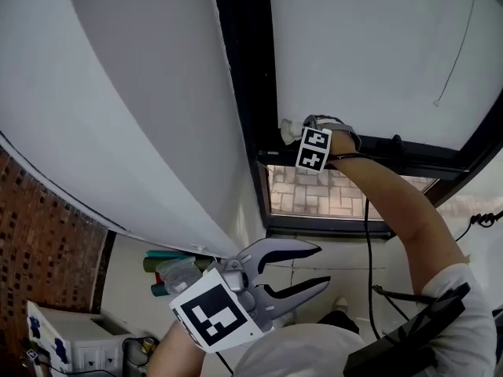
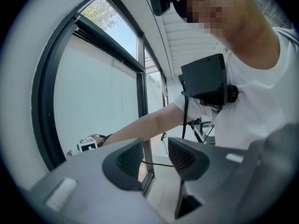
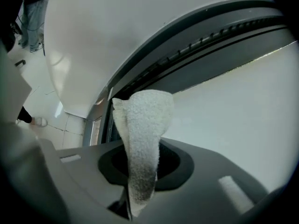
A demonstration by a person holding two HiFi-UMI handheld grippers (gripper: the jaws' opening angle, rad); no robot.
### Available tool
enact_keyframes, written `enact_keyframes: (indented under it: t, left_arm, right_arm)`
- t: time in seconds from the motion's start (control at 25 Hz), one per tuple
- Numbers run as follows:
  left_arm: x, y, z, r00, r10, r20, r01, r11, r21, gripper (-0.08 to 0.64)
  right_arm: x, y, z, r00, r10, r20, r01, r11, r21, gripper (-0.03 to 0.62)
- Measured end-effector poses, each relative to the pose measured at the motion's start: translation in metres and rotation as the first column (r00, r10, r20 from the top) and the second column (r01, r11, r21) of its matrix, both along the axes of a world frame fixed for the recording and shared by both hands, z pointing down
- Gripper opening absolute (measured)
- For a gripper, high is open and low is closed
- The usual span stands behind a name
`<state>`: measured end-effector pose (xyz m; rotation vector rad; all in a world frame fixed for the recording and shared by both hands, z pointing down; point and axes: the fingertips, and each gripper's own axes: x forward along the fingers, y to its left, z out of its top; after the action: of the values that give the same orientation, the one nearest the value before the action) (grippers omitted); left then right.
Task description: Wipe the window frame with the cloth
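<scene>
Left side: the left gripper [image 1: 318,265] is held low, well apart from the window frame [image 1: 247,69], below the lower edge of the white wall [image 1: 134,108]. Its jaws stand spread with nothing between them; the left gripper view confirms an empty gap. Judgement: this tool is parked clear of the work, since wiping calls for one tool only.

Centre: the dark frame's upright member runs down to meet a cross rail [image 1: 409,151]. The cloth [image 1: 288,127] sits at that inner corner, on the pane side. It appears to rest against the frame, though actual contact cannot be confirmed.

Right side: the right gripper [image 1: 302,128] is reached out on an extended arm [image 1: 401,210] to that corner. In the right gripper view its jaws are pressed together on the cloth [image 3: 142,139]. The cloth is pinched at its lower part, so a folded white tongue projects ahead of the jaws toward the frame's channel [image 3: 196,55]. Judgement: the projecting fold lets fabric, not the jaws, meet the frame.

Assessment: wiping appears to be in hand at the corner. The extent already cleaned cannot be determined.
</scene>
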<state>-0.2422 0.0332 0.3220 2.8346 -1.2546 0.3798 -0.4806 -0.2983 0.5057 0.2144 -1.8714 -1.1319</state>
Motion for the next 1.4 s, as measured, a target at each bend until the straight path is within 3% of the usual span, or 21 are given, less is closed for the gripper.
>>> enact_keyframes:
  t: [0.24,0.52,0.8,1.0,1.24,1.4]
  left_arm:
    - [-0.006,-0.001,0.009,1.000,-0.019,-0.011,0.019,1.000,-0.017,0.184]
    - [0.007,-0.016,0.003,0.997,0.067,-0.025,-0.067,0.998,0.009,0.184]
    - [0.027,-0.040,-0.007,0.989,0.144,-0.020,-0.144,0.989,0.031,0.184]
    - [0.038,-0.055,-0.005,0.985,0.171,-0.014,-0.171,0.985,0.017,0.184]
    - [0.045,-0.075,-0.006,0.985,0.173,-0.016,-0.173,0.985,0.012,0.184]
    - [0.059,-0.092,-0.011,0.981,0.192,-0.016,-0.192,0.981,0.027,0.184]
  right_arm:
    - [0.004,0.005,0.026,0.999,-0.018,-0.048,0.016,0.999,-0.042,0.072]
    - [0.047,0.033,0.018,0.998,-0.052,-0.029,0.049,0.995,-0.087,0.072]
    - [0.113,-0.034,-0.003,0.997,0.067,-0.031,-0.068,0.997,-0.044,0.072]
    - [0.135,-0.073,0.020,0.988,0.140,-0.064,-0.144,0.988,-0.062,0.072]
    - [0.144,-0.043,0.030,0.995,0.078,-0.060,-0.084,0.992,-0.099,0.072]
    - [0.158,-0.004,0.011,0.999,0.014,-0.037,-0.018,0.992,-0.127,0.072]
